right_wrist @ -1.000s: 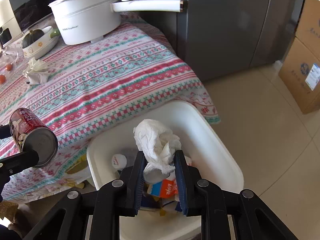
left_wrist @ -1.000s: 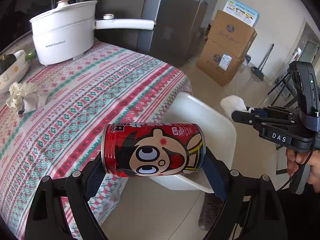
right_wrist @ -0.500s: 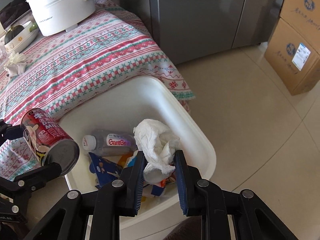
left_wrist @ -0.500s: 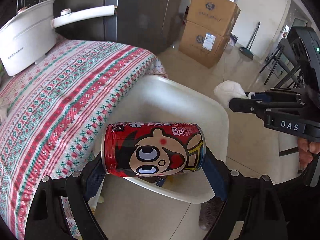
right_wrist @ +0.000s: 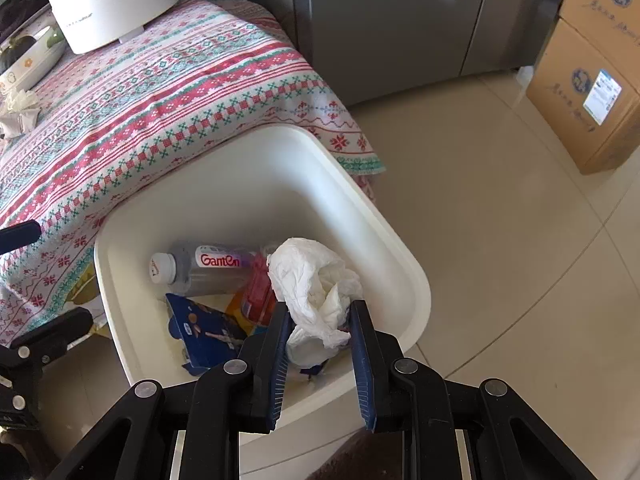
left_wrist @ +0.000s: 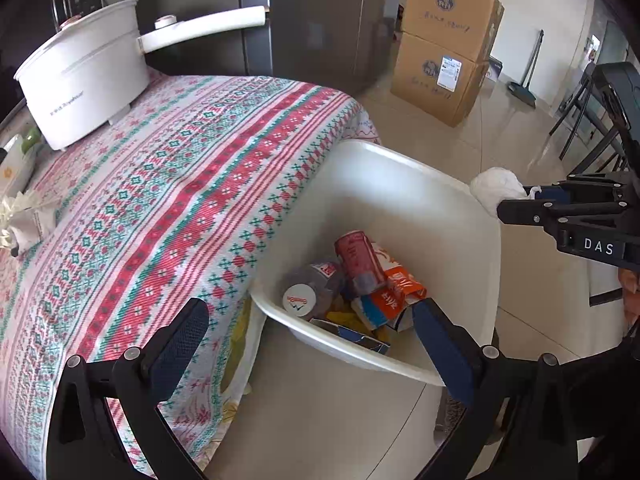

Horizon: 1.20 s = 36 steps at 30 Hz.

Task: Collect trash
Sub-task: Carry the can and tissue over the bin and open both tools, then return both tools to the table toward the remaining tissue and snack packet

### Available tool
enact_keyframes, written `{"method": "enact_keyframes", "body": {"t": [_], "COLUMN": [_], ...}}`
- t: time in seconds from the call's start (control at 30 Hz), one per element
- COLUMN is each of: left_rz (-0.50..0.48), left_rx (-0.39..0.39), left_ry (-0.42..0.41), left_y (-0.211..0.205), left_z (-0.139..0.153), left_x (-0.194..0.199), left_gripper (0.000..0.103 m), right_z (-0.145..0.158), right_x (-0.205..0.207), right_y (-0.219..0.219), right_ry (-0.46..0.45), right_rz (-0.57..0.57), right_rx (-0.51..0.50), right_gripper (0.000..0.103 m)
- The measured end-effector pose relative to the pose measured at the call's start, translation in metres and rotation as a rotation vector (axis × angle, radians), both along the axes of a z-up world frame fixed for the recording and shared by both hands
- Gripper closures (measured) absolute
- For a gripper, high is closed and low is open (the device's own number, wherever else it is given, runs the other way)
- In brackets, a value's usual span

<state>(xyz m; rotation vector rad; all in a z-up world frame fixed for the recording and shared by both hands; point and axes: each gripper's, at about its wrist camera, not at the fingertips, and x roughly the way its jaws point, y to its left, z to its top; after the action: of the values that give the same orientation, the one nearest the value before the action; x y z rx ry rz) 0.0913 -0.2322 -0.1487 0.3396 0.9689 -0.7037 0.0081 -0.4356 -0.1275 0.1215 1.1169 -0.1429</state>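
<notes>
Left tongs (left_wrist: 308, 344) opening, empty, red can (left_wrist: 358, 262) in white bin (left_wrist: 460, 216). Right tongs (right_wrist: 320, 354) clamping tissue wad (right_wrist: 316, 284) over bin: release next. Crumpled paper (right_wrist: 18, 114) near table's far edge remaining.

Glossy beige tiled floor (right_wrist: 500, 240), dark grey fridge (left_wrist: 320, 20) behind table with red-and-green patterned cloth (left_wrist: 160, 200), two stacked cardboard boxes (left_wrist: 444, 48) against white wall (left_wrist: 540, 8), broom (left_wrist: 528, 68) leaning nearby, bright daylight.
</notes>
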Motion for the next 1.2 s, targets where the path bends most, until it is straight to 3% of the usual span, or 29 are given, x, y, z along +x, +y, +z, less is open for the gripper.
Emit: {"method": "enact_keyframes", "body": {"t": [0.23, 0.27, 0.33, 0.37, 0.83, 1.2], "left_rz": [0.042, 0.049, 0.062, 0.068, 0.174, 0.335], "left_rx": [0.004, 0.004, 0.004, 0.004, 0.016, 0.014], "left_ry": [-0.023, -0.024, -0.028, -0.032, -0.057, -0.069], "left_y": [0.026, 0.03, 0.038, 0.042, 0.105, 0.188], "left_z": [0.011, 0.013, 0.016, 0.017, 0.034, 0.052], "left_x": [0.005, 0.005, 0.006, 0.006, 0.013, 0.038], "left_gripper": [0.0, 0.0, 0.0, 0.0, 0.0, 0.0], "right_z": [-0.002, -0.002, 0.0, 0.001, 0.024, 0.042], "right_x": [0.006, 0.007, 0.009, 0.009, 0.036, 0.073], "right_y": [0.009, 0.01, 0.011, 0.012, 0.055, 0.12], "right_ry": [0.013, 0.016, 0.01, 0.003, -0.036, -0.08], "right_rz": [0.015, 0.012, -0.009, -0.012, 0.044, 0.127], "right_rx": [0.033, 0.057, 0.083, 0.089, 0.084, 0.099], "right_gripper": [0.072, 0.068, 0.042, 0.039, 0.034, 0.029]}}
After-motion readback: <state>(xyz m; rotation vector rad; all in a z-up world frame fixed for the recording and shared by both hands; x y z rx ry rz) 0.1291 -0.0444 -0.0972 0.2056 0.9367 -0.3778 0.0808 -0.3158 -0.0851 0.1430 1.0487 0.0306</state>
